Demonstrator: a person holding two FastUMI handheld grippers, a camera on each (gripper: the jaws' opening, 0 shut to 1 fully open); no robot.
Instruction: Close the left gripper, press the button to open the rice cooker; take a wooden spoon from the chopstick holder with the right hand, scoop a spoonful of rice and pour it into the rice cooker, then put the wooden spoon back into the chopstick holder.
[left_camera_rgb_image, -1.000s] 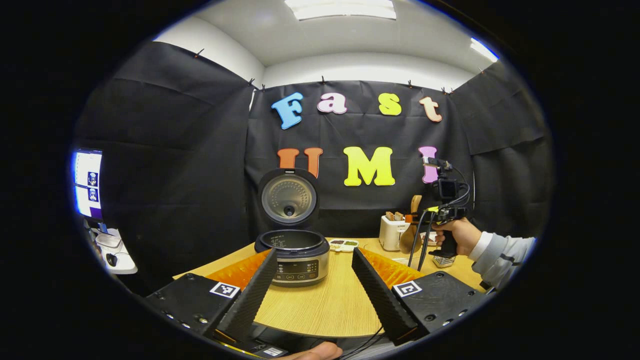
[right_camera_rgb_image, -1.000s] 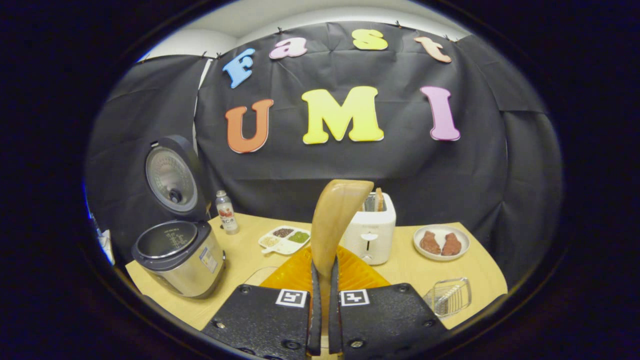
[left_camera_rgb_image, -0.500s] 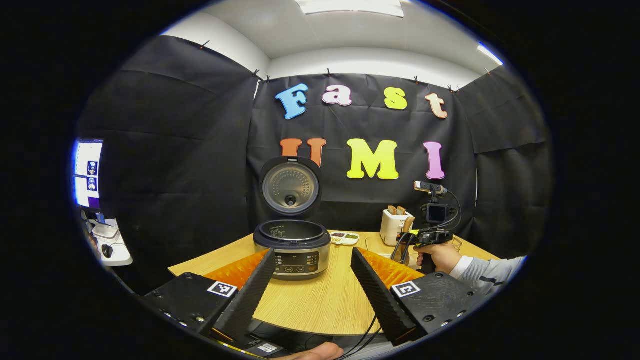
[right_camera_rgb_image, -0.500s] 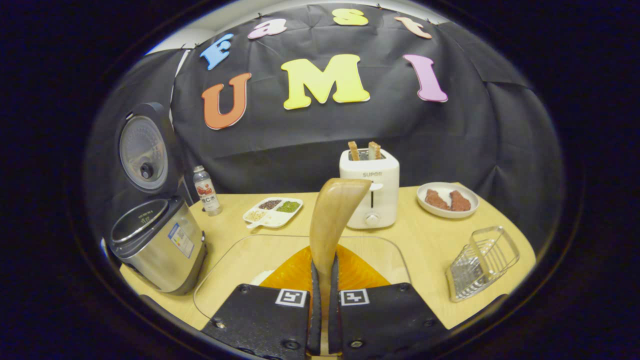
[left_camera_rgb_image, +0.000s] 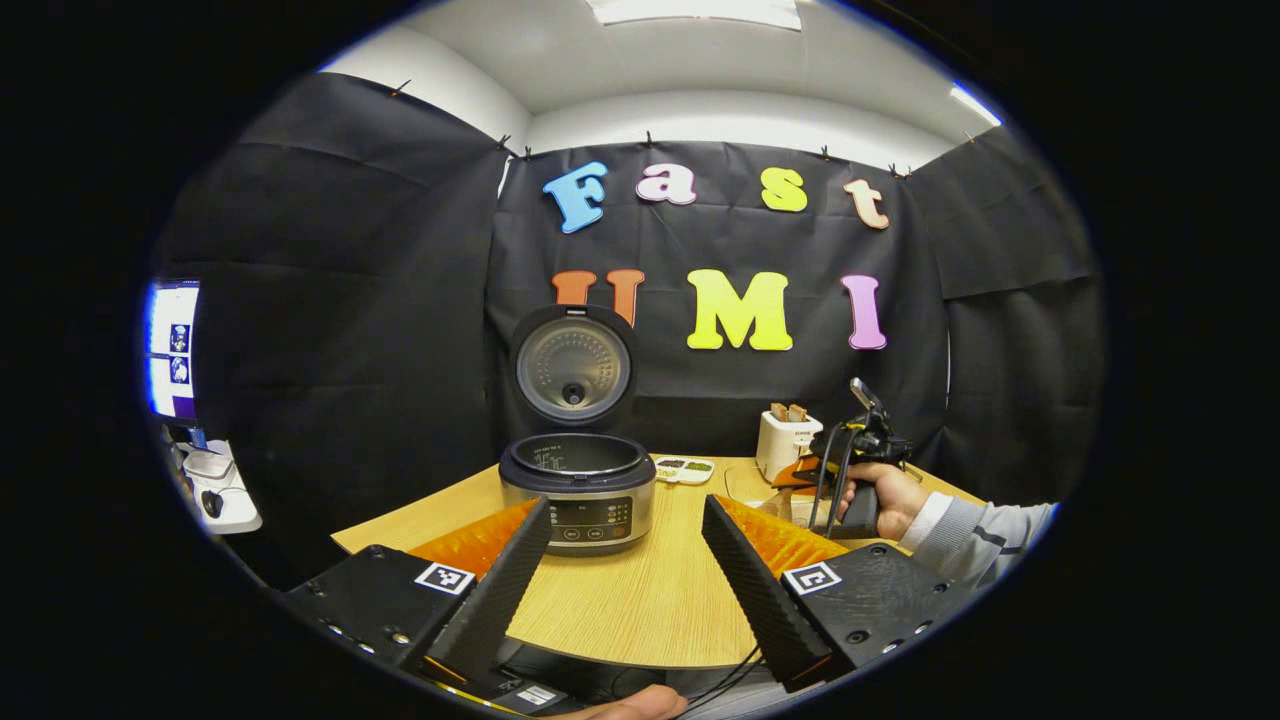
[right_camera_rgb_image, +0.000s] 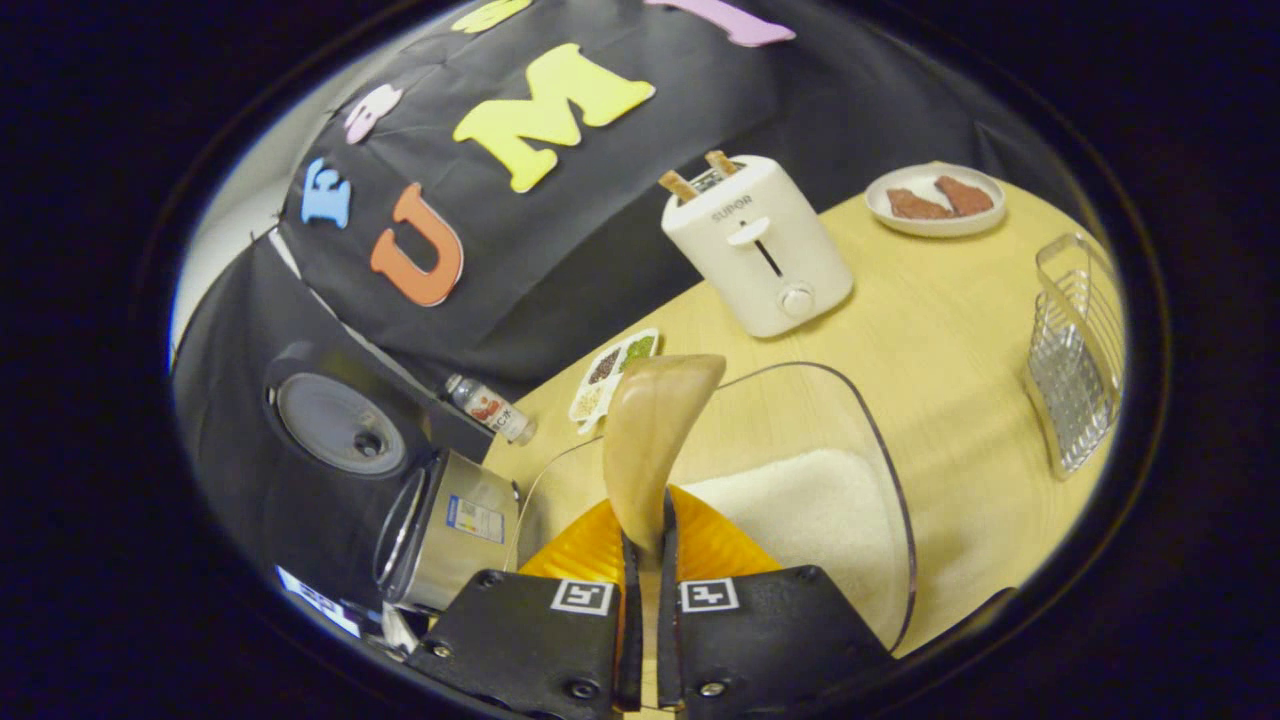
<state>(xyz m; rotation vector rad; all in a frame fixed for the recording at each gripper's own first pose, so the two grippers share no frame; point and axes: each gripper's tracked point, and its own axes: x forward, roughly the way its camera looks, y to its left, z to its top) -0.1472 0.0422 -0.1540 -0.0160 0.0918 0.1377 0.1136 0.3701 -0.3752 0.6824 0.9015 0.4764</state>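
while the scoop is being lined up, the items are standing as follows.

item: right gripper (right_camera_rgb_image: 642, 590), jaws pinching tight on the handle of the pale wooden spoon (right_camera_rgb_image: 648, 440). the bowl of the spoon is pointing forward and away from the fingers, and the view is rolling over to one side, which i am reading as the hand tipping the spoon toward the rice. in the left gripper view the same tool (left_camera_rgb_image: 845, 455) is sitting in a person's hand (left_camera_rgb_image: 885, 497) at the far right of the table.

item: clear, round-cornered glass dish (right_camera_rgb_image: 880, 470), lying flat just beyond the spoon's tip; a low bed of white rice (right_camera_rgb_image: 810, 510) is filling its near part. likely placed between cooker and holder to keep the carry short.

item: left gripper (left_camera_rgb_image: 625, 560), fingers spread apart, gripping nothing, hanging back near the table's near edge, leaving room for the spoon.

item: silver rice cooker with a dark rim (left_camera_rgb_image: 577, 490), lid standing upright and open, pot mouth exposed and ready for the pour; it is sitting to the left of the dish.

item: wire-mesh metal chopstick holder (right_camera_rgb_image: 1075, 355), lying at the right of the dish, waiting for the spoon's return.

item: white two-slot toaster (right_camera_rgb_image: 755, 245), far side, apart from the work.
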